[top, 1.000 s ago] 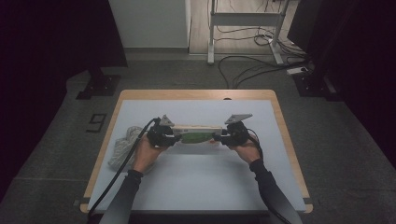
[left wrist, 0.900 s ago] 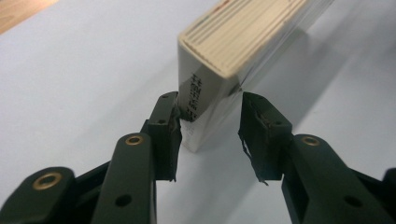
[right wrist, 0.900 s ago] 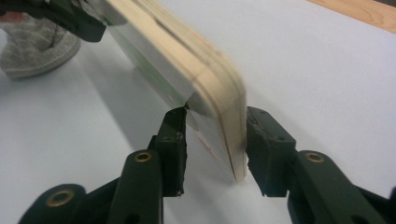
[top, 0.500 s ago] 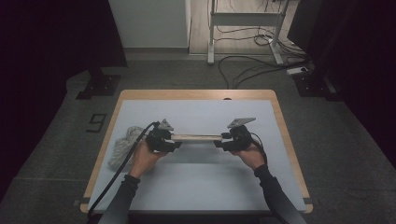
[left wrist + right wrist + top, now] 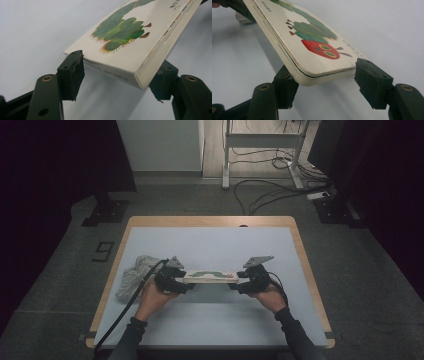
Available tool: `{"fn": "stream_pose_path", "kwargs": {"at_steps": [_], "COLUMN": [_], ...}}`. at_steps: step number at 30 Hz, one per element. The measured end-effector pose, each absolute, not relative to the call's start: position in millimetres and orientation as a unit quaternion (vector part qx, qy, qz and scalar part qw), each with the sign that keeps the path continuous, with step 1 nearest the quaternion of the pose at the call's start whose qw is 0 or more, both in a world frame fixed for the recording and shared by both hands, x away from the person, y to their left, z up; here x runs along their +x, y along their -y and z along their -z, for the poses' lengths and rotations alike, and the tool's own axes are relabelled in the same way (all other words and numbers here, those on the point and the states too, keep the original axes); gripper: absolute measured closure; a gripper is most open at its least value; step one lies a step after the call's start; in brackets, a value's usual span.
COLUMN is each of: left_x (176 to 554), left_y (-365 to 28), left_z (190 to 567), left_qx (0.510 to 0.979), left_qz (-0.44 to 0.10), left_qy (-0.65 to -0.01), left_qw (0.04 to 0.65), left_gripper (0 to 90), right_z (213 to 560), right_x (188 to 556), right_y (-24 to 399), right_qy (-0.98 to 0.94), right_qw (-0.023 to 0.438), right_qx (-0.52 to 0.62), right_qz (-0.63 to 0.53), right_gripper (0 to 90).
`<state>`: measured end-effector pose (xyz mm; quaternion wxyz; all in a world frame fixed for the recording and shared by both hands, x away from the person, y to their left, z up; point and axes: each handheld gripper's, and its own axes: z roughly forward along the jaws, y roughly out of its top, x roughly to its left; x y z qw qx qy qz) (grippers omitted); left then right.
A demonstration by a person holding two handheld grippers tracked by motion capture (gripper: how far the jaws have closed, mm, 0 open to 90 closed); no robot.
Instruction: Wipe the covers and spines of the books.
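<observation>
A white board book (image 5: 210, 276) with a green caterpillar on its cover lies level between my two grippers over the grey table mat (image 5: 210, 245). My left gripper (image 5: 186, 282) has the book's left end (image 5: 125, 37) between its jaws, which have just been opening. One pad (image 5: 72, 67) is at the corner and the other (image 5: 162, 80) is under the page edge. My right gripper (image 5: 235, 282) takes the end with the red head (image 5: 319, 50). Its jaws have also just been opening, and one pad (image 5: 372, 80) stands off the edge. Neither pair presses the book.
A crumpled pale cloth (image 5: 132, 275) lies at the mat's left side, beside my left hand. A black cable (image 5: 125, 307) trails from the left gripper over the near edge. The wooden table rim (image 5: 307, 270) frames the mat. Cables and a desk frame lie on the floor behind.
Both hands and the book have come a little nearer the person. Half a second ago the book showed as a thin edge; now its cover faces up.
</observation>
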<state>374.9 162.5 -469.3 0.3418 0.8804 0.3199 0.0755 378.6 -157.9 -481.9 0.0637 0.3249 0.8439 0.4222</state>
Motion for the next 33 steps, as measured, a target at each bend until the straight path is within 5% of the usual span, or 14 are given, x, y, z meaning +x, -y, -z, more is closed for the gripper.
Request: {"fn": "stream_pose_path", "kwargs": {"at_steps": [33], "left_x": [335], "left_y": [-168], "left_z": [505], "left_qx": [0.882], "left_qz": [-0.064], "left_qy": [-0.315], "left_qw": [0.344], "left_gripper": [35.9], "right_z": [520], "right_x": [340], "right_y": [158], "right_qy": [-0.857], "right_qw": [0.077], "right_qx": [0.308], "right_qz": [-0.407], "right_gripper": [35.4]}}
